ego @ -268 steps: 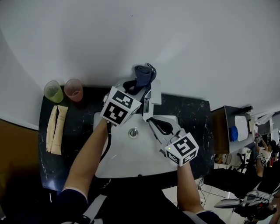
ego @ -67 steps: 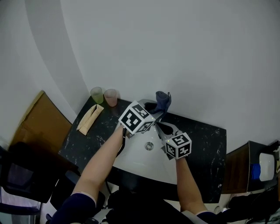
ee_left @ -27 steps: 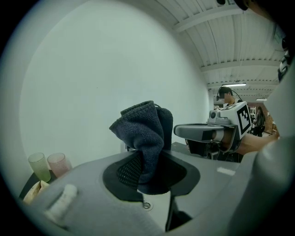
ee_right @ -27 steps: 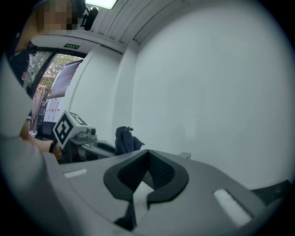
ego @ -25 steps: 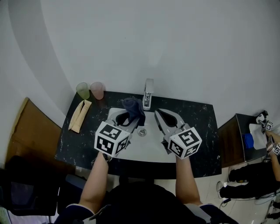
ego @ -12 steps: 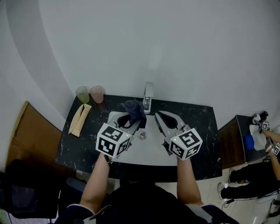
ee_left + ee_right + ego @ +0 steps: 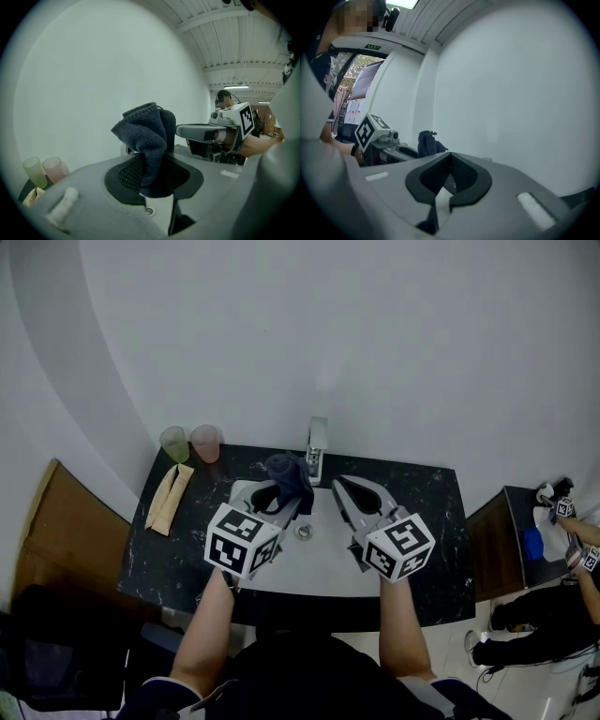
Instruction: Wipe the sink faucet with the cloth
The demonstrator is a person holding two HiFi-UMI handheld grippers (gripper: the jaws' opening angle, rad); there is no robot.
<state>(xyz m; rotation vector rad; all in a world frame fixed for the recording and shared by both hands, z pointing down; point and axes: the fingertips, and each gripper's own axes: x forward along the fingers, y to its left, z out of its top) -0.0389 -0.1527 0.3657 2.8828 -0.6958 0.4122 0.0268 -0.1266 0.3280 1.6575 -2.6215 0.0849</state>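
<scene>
Poking up between the left tongs (image 7: 151, 164) (pinched there): cloth (image 7: 144, 130).

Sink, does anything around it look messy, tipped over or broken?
Nothing stands out. The green cup and pink cup stand upright at the counter's back left corner, the faucet stands straight, and the dark cloth sits bunched in the left tongs. No spills show.

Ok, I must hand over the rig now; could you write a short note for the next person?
Left gripper: jaws shut on the dark cloth, held above the sink, short of the faucet.
Right gripper: jaws shut, empty, beside it.
Done: cloth was on the faucet seconds ago; since pulled back.
Remaining: check the faucet, perhaps wipe again, then put the cloth down.
</scene>
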